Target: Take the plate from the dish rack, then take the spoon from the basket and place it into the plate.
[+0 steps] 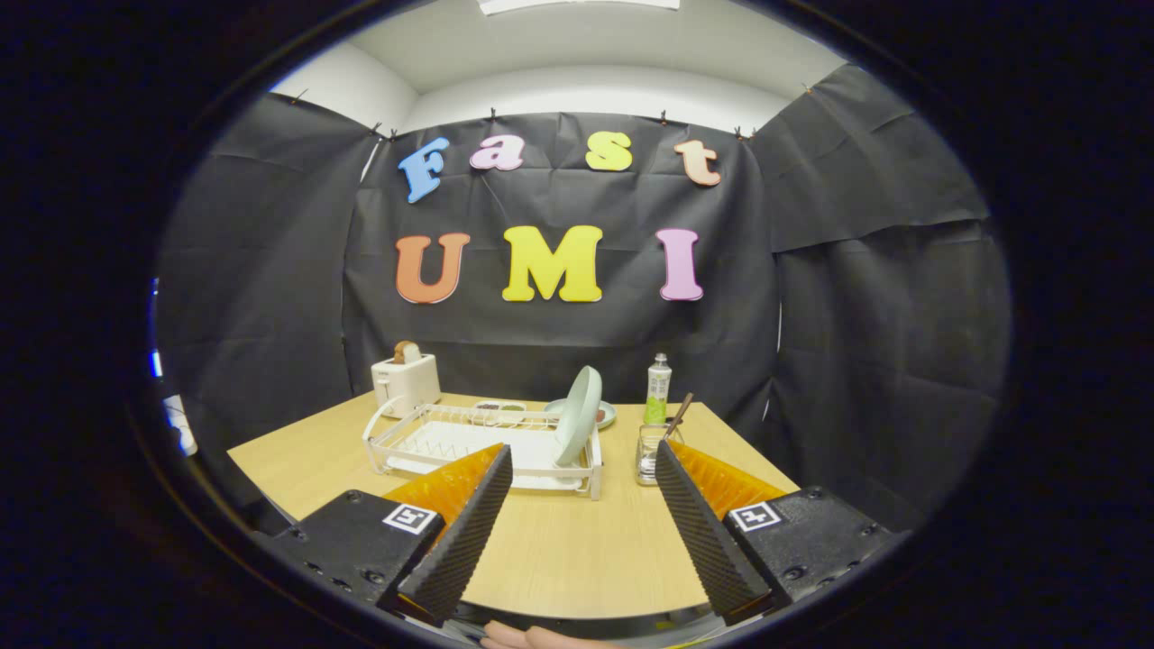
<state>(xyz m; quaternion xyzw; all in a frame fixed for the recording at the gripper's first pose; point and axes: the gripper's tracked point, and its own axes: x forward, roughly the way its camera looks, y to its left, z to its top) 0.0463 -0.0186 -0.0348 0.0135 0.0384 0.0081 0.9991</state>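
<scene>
Gripper view looks across a wooden table (550,550) with the claw (584,469) spread wide, its fingers (469,523) gripping nothing and hanging over bare tabletop. Far beyond the left finger a white toaster (406,383) stands with a slice of bread (406,351) poking up from its slot. Ahead of the left finger sits the white dish rack (478,442), mostly empty, with the pale green plate (578,415) standing on edge at its right end. Behind the rack lie a small dish (499,408) holding dark bits and another plate (606,415) lying flat. Just ahead of the right finger, touching nothing else, stands the small clear basket (647,455) with the spoon (677,416) leaning out of it. A green-labelled bottle (658,389) stands behind. Between the fingers and the rack the table is open; its near edge lies just below the fingertips.
</scene>
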